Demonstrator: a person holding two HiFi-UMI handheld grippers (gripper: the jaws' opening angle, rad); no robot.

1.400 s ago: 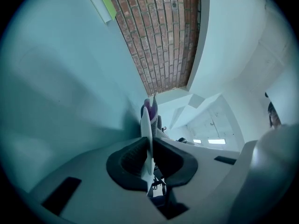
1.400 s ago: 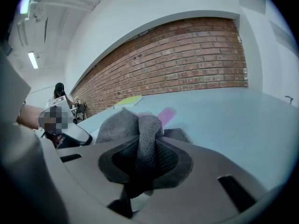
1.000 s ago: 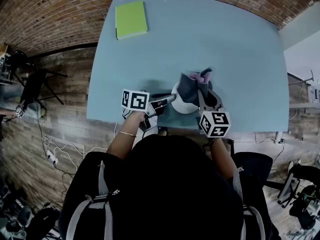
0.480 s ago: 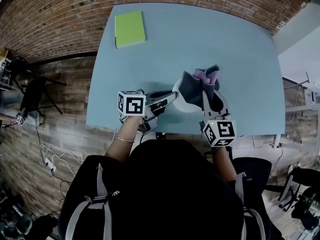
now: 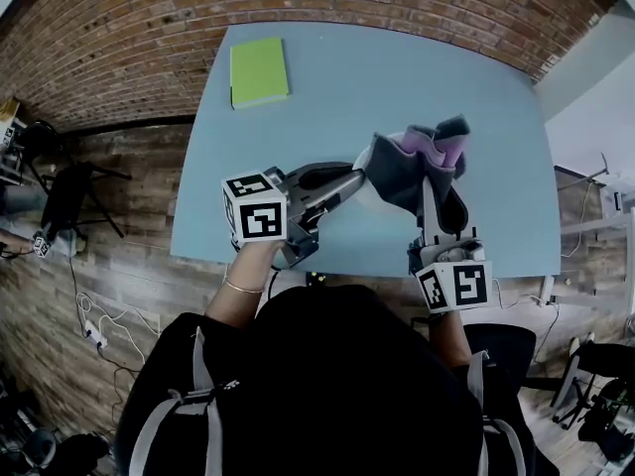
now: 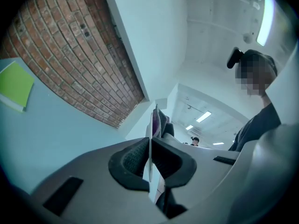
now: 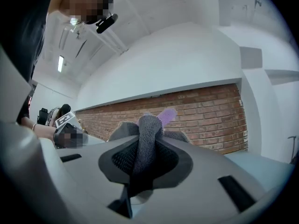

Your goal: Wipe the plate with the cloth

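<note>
The white plate (image 5: 367,190) is held up above the blue table (image 5: 327,87), mostly hidden behind the cloth. My left gripper (image 5: 355,178) is shut on its rim. In the left gripper view the rim (image 6: 149,158) shows edge-on between the pads, with the cloth (image 6: 159,121) just beyond it. The grey and purple cloth (image 5: 412,162) is bunched against the plate's right side. My right gripper (image 5: 427,180) is shut on it, and in the right gripper view a grey fold (image 7: 146,141) stands squeezed between the jaws (image 7: 145,164).
A green notebook (image 5: 259,70) lies at the table's far left corner. A brick wall (image 5: 119,28) runs behind the table, with wooden floor (image 5: 119,256) and a dark chair (image 5: 64,191) to its left. The person's body fills the lower head view.
Both grippers have risen together, lifting the plate and the cloth off the table toward the head camera. The left gripper has rolled with the plate. Both grips are unchanged.
</note>
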